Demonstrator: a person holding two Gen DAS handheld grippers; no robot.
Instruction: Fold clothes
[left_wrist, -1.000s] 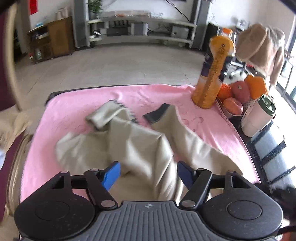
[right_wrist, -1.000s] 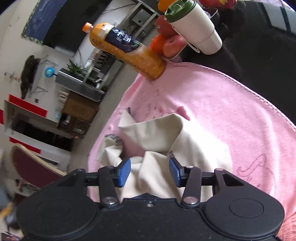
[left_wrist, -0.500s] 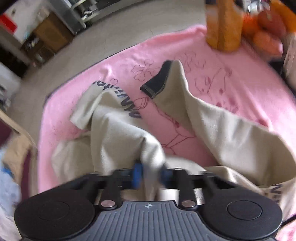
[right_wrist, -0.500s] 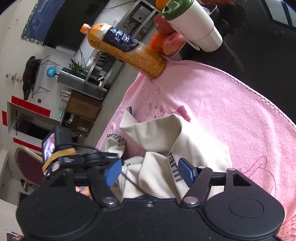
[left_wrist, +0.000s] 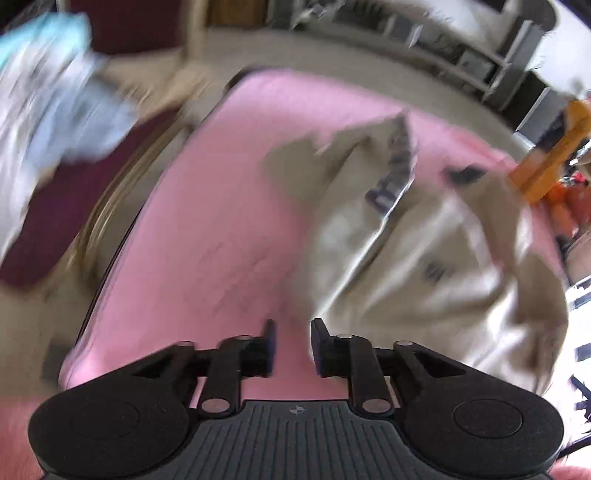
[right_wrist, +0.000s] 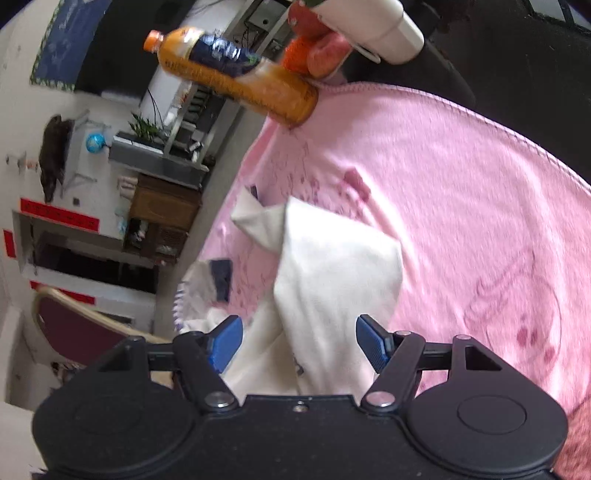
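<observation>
Lying crumpled, the beige cotton garment (right_wrist: 332, 280) sits between the open right hand-held gripper (right_wrist: 299, 341); the left hand-held gripper (left_wrist: 291, 345), opening and empty, hangs over the pink towel (left_wrist: 229, 236) beside it.

Dark lettering on the garment (left_wrist: 391, 177) — blurred, unreadable.

An orange bottle (right_wrist: 236, 79) stands beside fruit (right_wrist: 314, 55) and a white cup (right_wrist: 373, 26).

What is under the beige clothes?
A pink blanket lies under the beige clothes, spreading out on all sides. The part right beneath the clothes is covered, so anything else there cannot be seen.
</observation>
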